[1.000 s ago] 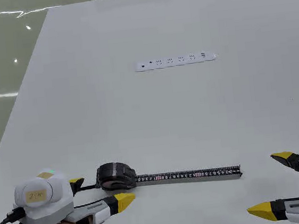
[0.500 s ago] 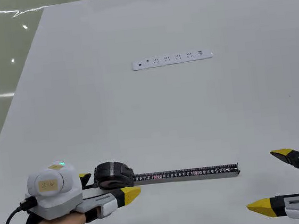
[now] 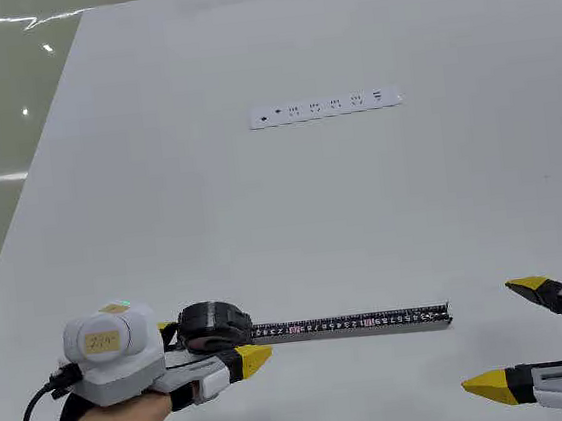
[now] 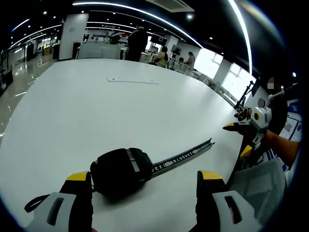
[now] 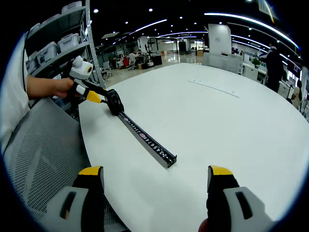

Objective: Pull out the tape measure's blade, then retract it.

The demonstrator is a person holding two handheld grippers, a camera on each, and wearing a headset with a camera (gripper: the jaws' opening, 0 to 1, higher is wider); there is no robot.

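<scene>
The black tape measure case [image 3: 214, 327] lies near the table's front edge, its blade [image 3: 353, 322] pulled out flat to the right and ending at a hook [image 3: 448, 316]. My left gripper [image 3: 210, 344] stands open with its yellow-tipped jaws on either side of the case [image 4: 120, 170], which sits nearer the left finger [image 4: 77, 200]. The blade [image 4: 183, 154] runs off to the right. My right gripper [image 3: 505, 336] is open, right of the blade's end and apart from it. In the right gripper view the blade end [image 5: 169, 159] lies ahead of the open gripper [image 5: 155, 176].
A white power strip [image 3: 326, 107] lies flat toward the far middle of the white table [image 3: 292, 219]. The table's left edge [image 3: 30, 212] borders a glossy floor. A grey mesh chair [image 5: 38, 159] stands close to the table's front edge.
My left gripper has slid a little to the right, so its jaws reach further along the case. Tape measure and right gripper stay about where they were.
</scene>
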